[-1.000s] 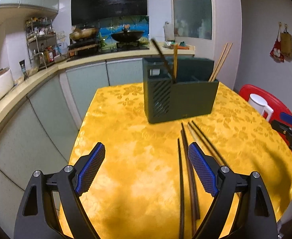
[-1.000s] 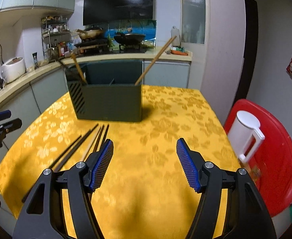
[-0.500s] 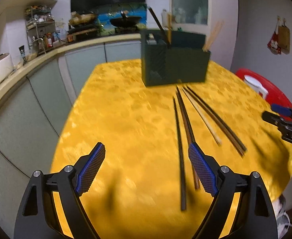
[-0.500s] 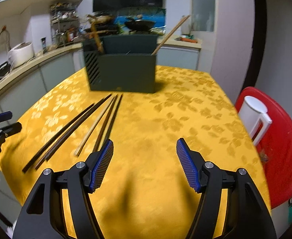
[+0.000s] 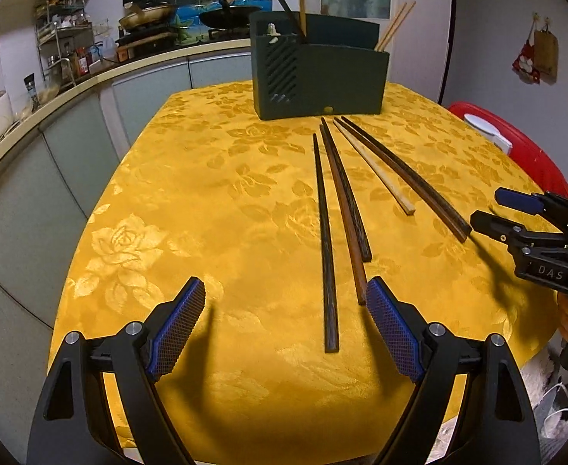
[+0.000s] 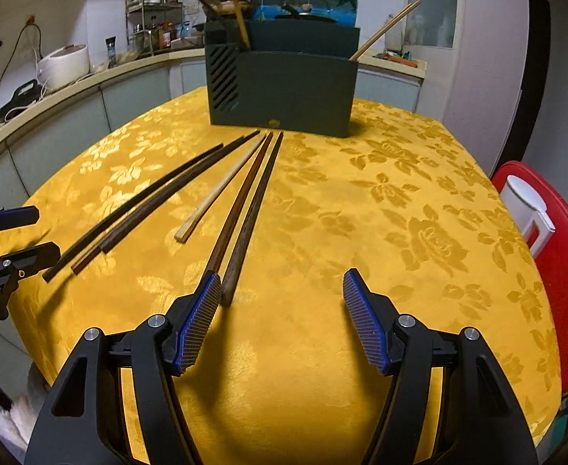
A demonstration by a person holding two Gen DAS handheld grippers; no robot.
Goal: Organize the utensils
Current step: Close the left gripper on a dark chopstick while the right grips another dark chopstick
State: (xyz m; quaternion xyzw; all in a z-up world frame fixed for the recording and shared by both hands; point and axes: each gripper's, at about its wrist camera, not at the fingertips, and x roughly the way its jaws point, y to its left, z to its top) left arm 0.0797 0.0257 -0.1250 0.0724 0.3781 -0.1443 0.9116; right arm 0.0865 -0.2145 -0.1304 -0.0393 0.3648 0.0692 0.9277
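While both claws hang released and empty over the near edge of the counter (image 5: pixel 206 201), six chopsticks (image 5: pixel 327 240) lie loose ahead of them, tips fanned toward the holder (image 5: pixel 322 81) farther on. Left claw (image 5: pixel 286 329) brackets the butt of the nearest dark stick, probably lined up for a pinch. Right claw (image 6: pixel 282 319) has one finger (image 6: pixel 200 321) just beside two more (image 6: pixel 245 213).

Yellow floral tablecloth (image 5: pixel 206 201); red stool (image 6: pixel 563 271) beside table; rice cooker (image 6: pixel 65 66) on counter.
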